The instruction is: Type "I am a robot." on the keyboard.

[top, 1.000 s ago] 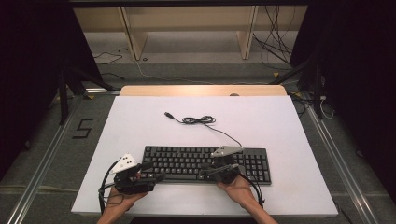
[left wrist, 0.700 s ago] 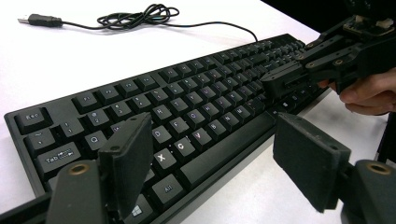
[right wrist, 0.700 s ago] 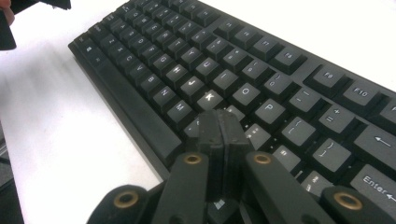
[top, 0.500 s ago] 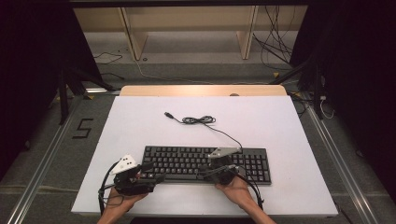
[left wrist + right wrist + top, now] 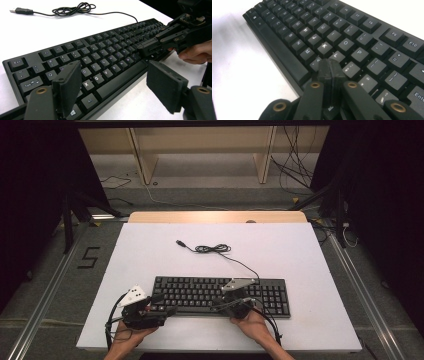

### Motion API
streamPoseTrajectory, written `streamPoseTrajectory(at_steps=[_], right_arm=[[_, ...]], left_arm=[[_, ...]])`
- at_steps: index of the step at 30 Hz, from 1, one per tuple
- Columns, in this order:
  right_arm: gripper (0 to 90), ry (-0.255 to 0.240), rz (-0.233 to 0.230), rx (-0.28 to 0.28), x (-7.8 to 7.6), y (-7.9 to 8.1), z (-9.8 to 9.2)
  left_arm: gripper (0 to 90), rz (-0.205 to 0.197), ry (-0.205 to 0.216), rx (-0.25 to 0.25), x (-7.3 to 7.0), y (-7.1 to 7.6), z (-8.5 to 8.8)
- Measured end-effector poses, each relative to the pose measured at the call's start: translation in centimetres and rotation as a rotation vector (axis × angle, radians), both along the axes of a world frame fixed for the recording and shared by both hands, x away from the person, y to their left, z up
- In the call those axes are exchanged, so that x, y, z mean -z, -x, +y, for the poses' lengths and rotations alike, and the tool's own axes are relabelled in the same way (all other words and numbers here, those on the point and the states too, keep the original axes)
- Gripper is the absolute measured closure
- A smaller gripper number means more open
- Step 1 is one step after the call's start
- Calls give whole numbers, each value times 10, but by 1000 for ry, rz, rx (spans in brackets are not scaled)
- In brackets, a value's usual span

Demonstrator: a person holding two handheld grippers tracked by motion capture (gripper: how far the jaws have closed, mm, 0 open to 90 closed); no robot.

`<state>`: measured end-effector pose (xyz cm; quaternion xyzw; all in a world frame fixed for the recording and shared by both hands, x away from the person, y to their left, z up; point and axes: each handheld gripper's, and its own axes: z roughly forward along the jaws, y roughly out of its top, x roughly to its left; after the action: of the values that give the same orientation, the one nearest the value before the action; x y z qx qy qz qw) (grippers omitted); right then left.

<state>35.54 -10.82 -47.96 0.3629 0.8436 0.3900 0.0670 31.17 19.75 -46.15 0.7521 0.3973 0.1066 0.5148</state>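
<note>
A black keyboard (image 5: 200,292) lies on the white table (image 5: 300,255) near its front edge, its cable (image 5: 212,249) coiled behind it. My left gripper (image 5: 167,310) sits at the keyboard's front left corner; in the left gripper view (image 5: 116,82) it is open, jaws wide apart over the bottom letter row and space bar, nothing between them. My right gripper (image 5: 219,304) is shut, pads pressed together with nothing in them. Its tip (image 5: 329,63) hovers just above or on the keys (image 5: 332,27) near the comma and period; contact is unclear. The left gripper view also shows that right gripper (image 5: 141,48).
The cable's USB plug (image 5: 21,10) lies loose on the table behind the keyboard. A wooden strip (image 5: 215,216) edges the table's far side, with shelving and floor cables beyond. A hand (image 5: 197,52) holds the right gripper.
</note>
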Motion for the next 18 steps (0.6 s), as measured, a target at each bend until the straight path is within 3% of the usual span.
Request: streamPoseTrajectory(at_steps=[9,18], right_arm=[[900,2,0,3,-1,0,0],[856,-60,-5,11,-7,2,-7]], left_arm=[[278,-1,-1,0,0,0,0],[277,-4,0,-1,-1,1,0]])
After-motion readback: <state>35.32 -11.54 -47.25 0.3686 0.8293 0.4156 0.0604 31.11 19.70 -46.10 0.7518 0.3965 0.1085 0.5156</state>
